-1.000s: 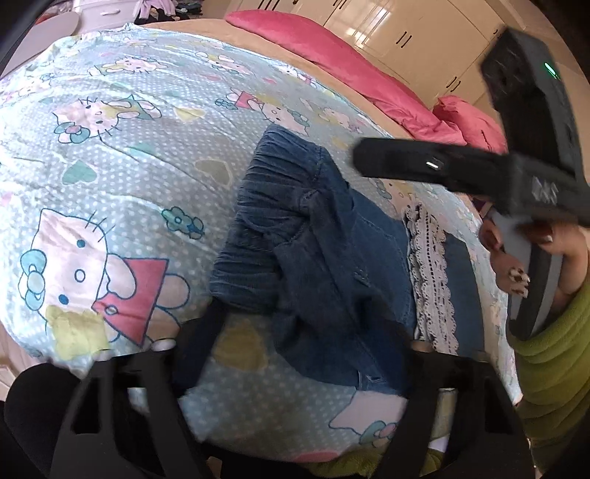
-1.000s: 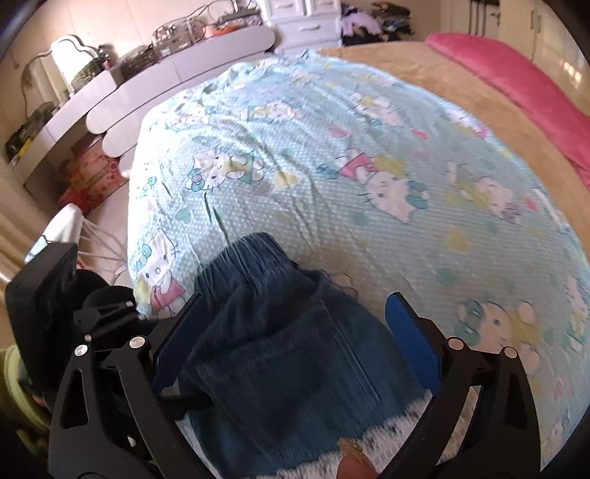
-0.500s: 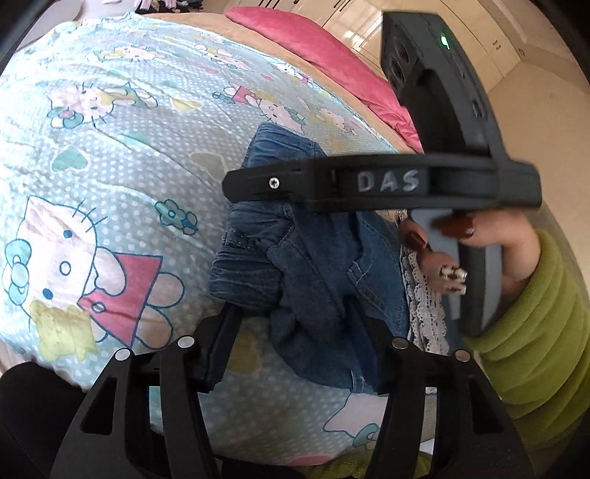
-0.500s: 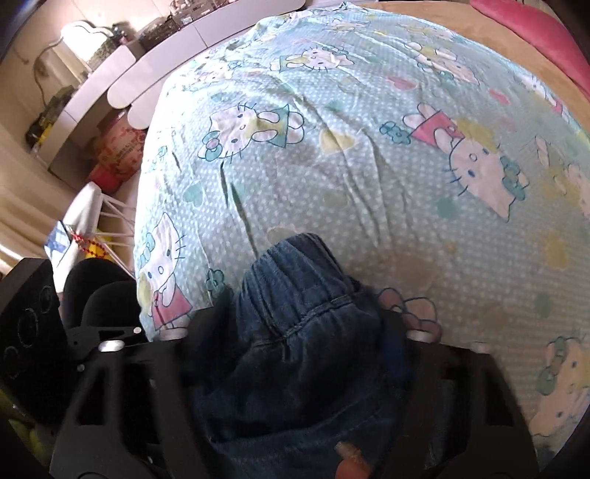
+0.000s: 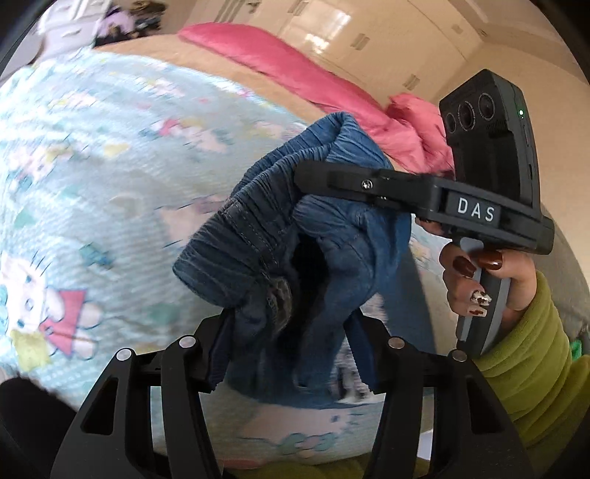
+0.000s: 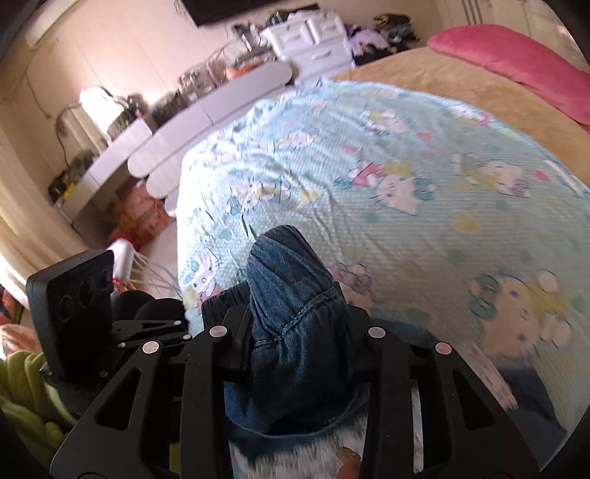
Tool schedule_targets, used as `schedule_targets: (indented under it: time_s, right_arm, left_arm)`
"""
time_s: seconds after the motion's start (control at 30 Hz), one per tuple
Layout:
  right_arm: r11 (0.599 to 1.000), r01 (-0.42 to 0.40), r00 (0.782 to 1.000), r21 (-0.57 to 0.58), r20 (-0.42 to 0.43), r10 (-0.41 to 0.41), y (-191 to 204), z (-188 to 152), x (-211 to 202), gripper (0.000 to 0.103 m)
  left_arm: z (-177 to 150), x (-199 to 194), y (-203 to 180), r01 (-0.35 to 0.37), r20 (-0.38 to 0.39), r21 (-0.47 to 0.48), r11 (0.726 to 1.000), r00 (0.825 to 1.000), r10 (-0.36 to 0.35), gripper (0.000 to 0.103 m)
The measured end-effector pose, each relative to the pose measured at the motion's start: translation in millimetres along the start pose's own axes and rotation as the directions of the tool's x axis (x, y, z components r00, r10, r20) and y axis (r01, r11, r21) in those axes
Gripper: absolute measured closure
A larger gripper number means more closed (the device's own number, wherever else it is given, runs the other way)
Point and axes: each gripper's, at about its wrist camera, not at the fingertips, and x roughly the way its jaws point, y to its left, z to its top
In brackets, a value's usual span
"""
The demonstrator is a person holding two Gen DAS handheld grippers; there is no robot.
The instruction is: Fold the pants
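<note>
Small blue denim pants [image 5: 258, 235] are bunched up and raised off the cartoon-cat bedsheet [image 5: 92, 165]. My left gripper [image 5: 291, 342] has a thick wad of denim between its closing jaws, and the pads press on it. From the right, my right gripper [image 5: 309, 177] pinches the elastic waistband, held by a hand [image 5: 475, 272] in a green sleeve. In the right wrist view the pants [image 6: 287, 287] fill the gap of the right gripper [image 6: 298, 331], whose jaws are closing on them. The left gripper's camera housing [image 6: 70, 294] sits at the left.
A pink quilt [image 5: 295, 73] and a tan blanket [image 6: 424, 81] lie at the far side of the bed. Wardrobe doors [image 5: 332, 29] stand behind. A grey scalloped desk [image 6: 184, 129] and white drawers [image 6: 313, 40] stand beyond the bed's left edge.
The right gripper swung in over the pants and closed on the waistband. Both grippers tightened and lifted the denim off the sheet, bunching it.
</note>
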Motion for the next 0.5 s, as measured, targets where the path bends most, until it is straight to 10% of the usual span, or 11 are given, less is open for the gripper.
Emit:
schedule_targets:
  time_s: [0.27,0.5]
  right_arm:
    - [0.991,0.025,0.992,0.134,0.118,-0.041,-31,-46,-64,0.05]
    - [0.923,0.197,0.961,0.331,0.12,-0.248,-68,-115,-101,0.032]
  left_arm:
    - [0,16,-69,0.044,-0.025,0.2,0.979,0.999,-0.04,0.05]
    - [-29,50,-103,0.162,-0.171,0.32,0.934,0.979,-0.112,0.047]
